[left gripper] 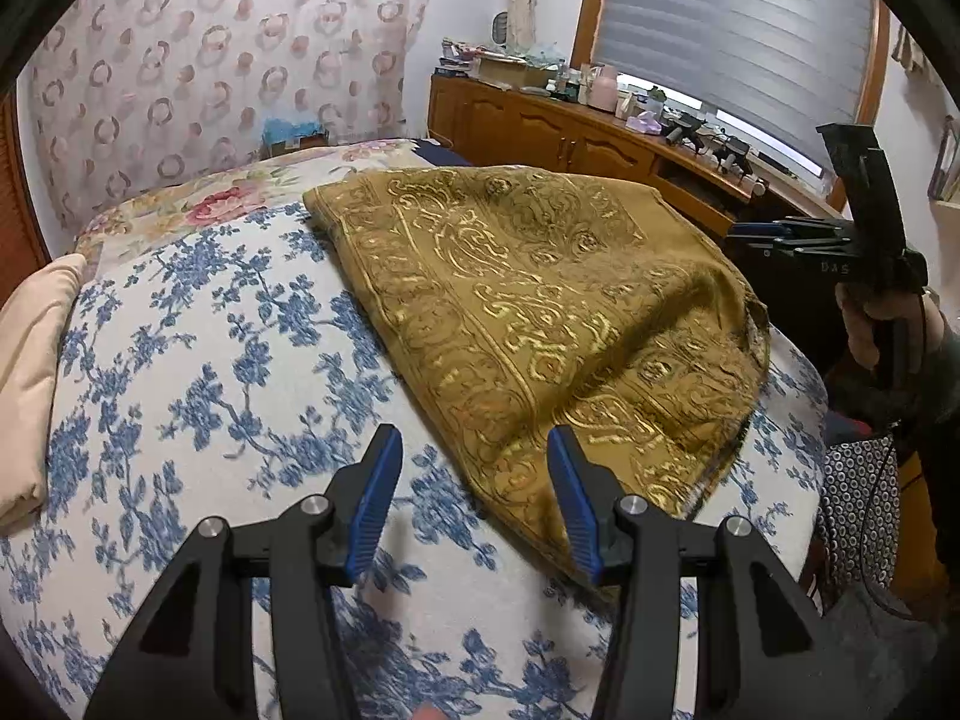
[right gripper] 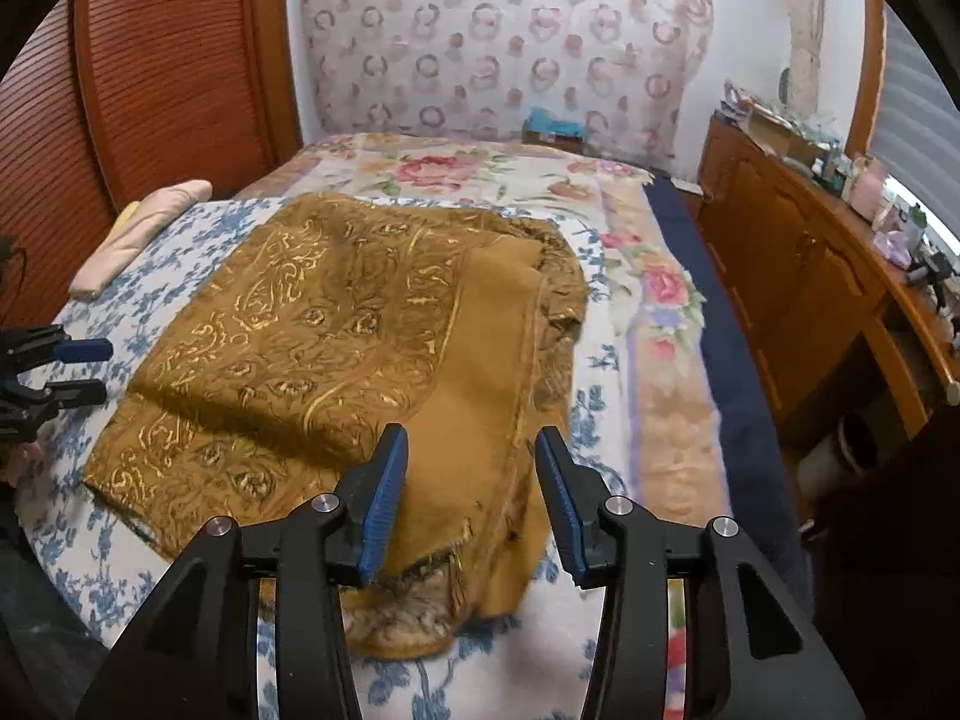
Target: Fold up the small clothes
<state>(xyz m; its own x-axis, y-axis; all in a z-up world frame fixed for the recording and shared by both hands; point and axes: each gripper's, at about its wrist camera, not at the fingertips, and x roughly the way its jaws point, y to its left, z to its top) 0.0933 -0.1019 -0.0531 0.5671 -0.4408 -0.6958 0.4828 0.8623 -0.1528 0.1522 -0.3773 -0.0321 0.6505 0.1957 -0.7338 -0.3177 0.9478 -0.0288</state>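
Lying folded on the blue-floral bedspread (left gripper: 180, 372), a mustard gold-patterned cloth (right gripper: 336, 348) is seen, its frayed near corner partly hidden behind the right gripper (right gripper: 471, 498), whose fingers are spread wide and hold nothing. The left gripper (left gripper: 474, 498) is likewise held wide and empty beside the cloth's near edge. Bare bedspread is left to the cloth's left; a wooden cabinet (right gripper: 798, 276) lines the right.

Soft daylight enters under the window blind (left gripper: 738, 42), shadows stay faint, and fisheye edges curve into black corners.
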